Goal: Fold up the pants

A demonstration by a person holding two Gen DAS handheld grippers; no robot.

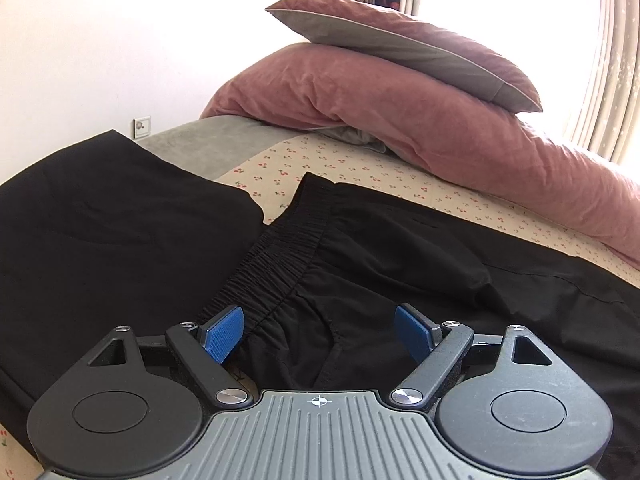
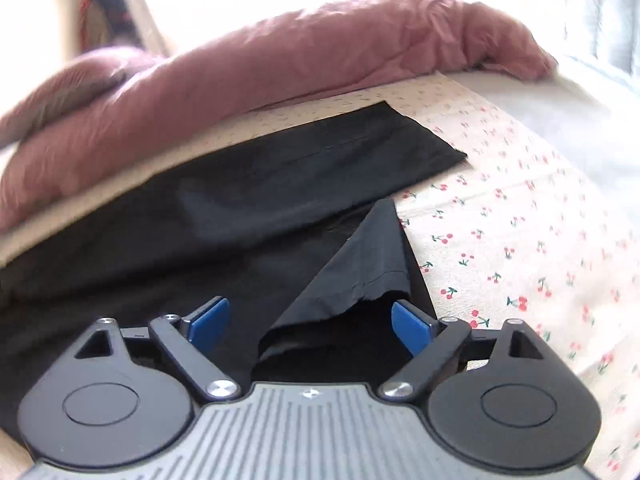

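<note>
Black pants lie flat on a cherry-print bed sheet. Their elastic waistband runs up from my left gripper, which is open with its blue pads either side of the waistband's near end, low over the cloth. In the right wrist view the far leg lies flat with its hem at the right. The near leg's hem corner is folded up loosely between the pads of my open right gripper.
A second black garment lies left of the pants. A pink duvet with a pink-grey pillow lies along the far side of the bed. Bare sheet spreads to the right.
</note>
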